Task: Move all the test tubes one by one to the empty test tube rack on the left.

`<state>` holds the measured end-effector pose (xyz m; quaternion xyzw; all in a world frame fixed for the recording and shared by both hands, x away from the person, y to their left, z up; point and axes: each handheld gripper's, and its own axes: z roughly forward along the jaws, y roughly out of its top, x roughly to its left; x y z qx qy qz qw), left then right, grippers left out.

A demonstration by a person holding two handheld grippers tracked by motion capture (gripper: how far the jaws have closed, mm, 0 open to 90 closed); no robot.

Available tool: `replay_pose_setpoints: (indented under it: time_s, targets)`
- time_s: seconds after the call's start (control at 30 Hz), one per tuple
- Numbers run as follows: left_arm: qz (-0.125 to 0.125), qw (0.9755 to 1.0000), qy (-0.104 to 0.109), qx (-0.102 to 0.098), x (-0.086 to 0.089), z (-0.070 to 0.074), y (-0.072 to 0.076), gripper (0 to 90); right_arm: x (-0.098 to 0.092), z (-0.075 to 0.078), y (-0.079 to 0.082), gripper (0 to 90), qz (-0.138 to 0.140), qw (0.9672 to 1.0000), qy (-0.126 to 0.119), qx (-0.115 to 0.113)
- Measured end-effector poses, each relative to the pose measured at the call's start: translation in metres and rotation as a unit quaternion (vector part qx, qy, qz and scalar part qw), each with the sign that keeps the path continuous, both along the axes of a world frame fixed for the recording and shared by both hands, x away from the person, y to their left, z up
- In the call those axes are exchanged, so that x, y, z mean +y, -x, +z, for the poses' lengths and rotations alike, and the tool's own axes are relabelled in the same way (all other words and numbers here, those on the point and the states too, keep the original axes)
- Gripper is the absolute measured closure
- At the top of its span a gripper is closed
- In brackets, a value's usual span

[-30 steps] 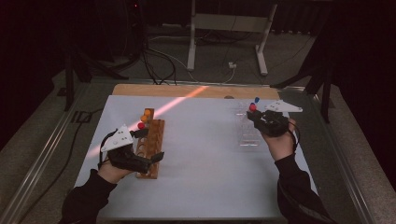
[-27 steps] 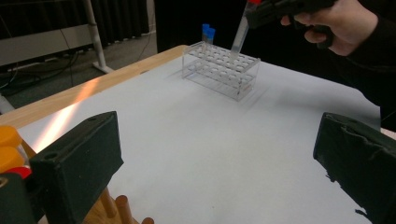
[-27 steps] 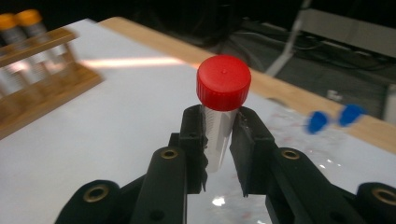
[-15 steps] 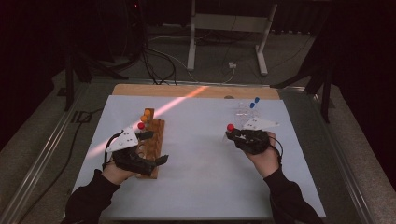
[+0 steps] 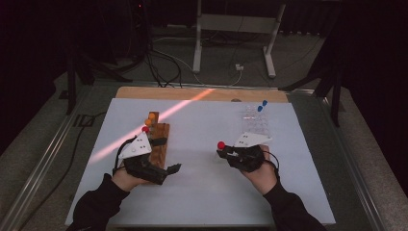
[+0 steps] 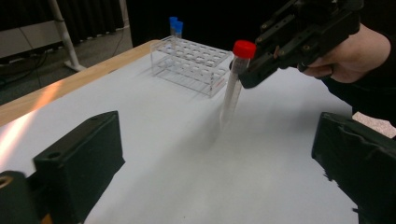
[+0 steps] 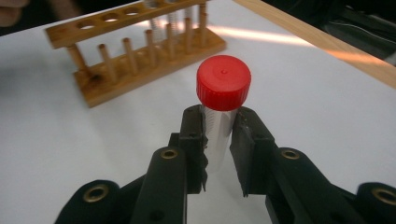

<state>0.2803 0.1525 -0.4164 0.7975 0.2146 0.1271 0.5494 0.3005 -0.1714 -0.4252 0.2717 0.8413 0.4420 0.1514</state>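
Wooden rack left, clear rack behind red-capped tube; white table.

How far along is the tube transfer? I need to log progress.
Done: orange-capped tubes stand in the wooden rack. In hand: the right hand-held gripper carries a red-capped tube. Left: seating it, and two blue-capped tubes remain in the clear rack.

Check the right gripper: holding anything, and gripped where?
Yes. The right gripper is shut on the red-capped tube, pinched on its clear body just below the cap. The left gripper holds nothing.
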Motion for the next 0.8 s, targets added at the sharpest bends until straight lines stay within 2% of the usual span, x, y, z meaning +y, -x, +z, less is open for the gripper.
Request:
replay_pose_setpoints:
  time_s: [0.27,0.37,0.5,0.8]
  targets:
    - [-0.028,0.9996,0.000,0.000,-0.020,-0.001,0.001,8.6,0.017,-0.003,0.010,74.8,0.033,0.9994,0.006,0.007]
    - [-0.039,0.9992,0.006,0.000,-0.028,-0.001,0.000,16.6,0.022,-0.004,0.014,74.8,0.044,0.9990,0.008,0.009]
    - [-0.052,0.9986,0.001,0.001,-0.039,-0.002,-0.002,22.9,0.026,-0.003,0.017,74.8,0.053,0.9986,0.006,0.009]
    - [-0.058,0.9982,-0.006,-0.015,-0.059,-0.003,-0.006,45.9,0.029,-0.004,0.018,74.8,0.061,0.9981,0.007,0.011]
